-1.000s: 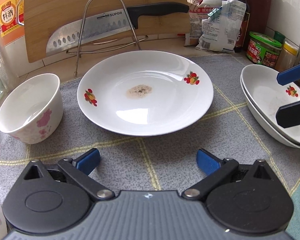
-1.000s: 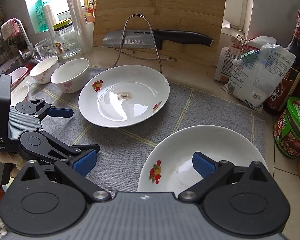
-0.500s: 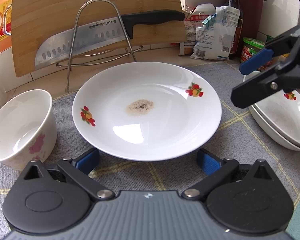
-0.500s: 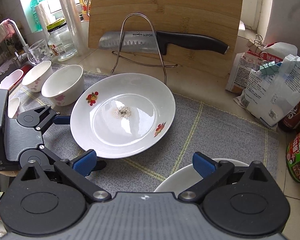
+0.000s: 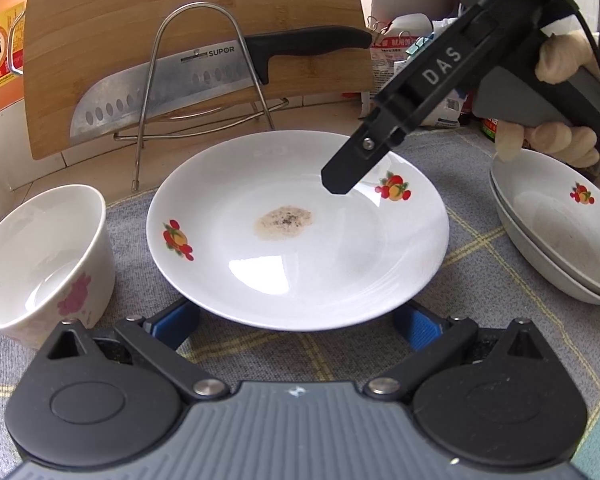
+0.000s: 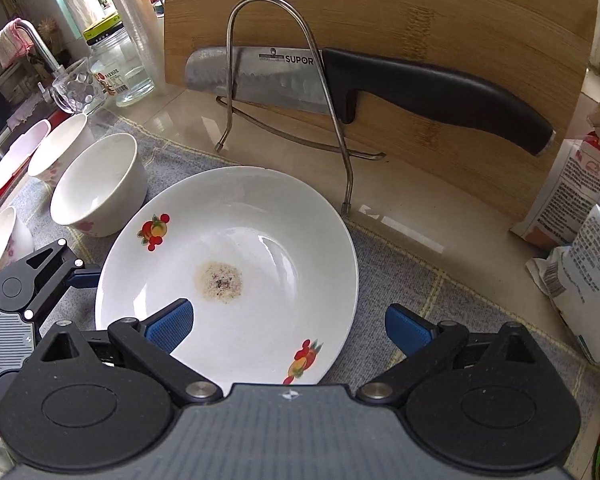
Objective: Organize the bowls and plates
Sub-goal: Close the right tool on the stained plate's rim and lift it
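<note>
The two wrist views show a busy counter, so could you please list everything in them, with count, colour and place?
plate: one, white with fruit prints and a brown stain, centre of the mat
stacked dishes: two, white, right end of the mat
bowls: four, white with pink flowers, left of the plate
mat: one, grey with yellow lines, under the dishes
cutting board: one, wooden, leaning at the back
knife: one, steel with a black handle, on the wire rack
jar: one, clear, back left
packets: several, white, right side
left gripper: open, fingers either side of the plate's near rim
right gripper: open, over the plate
</note>
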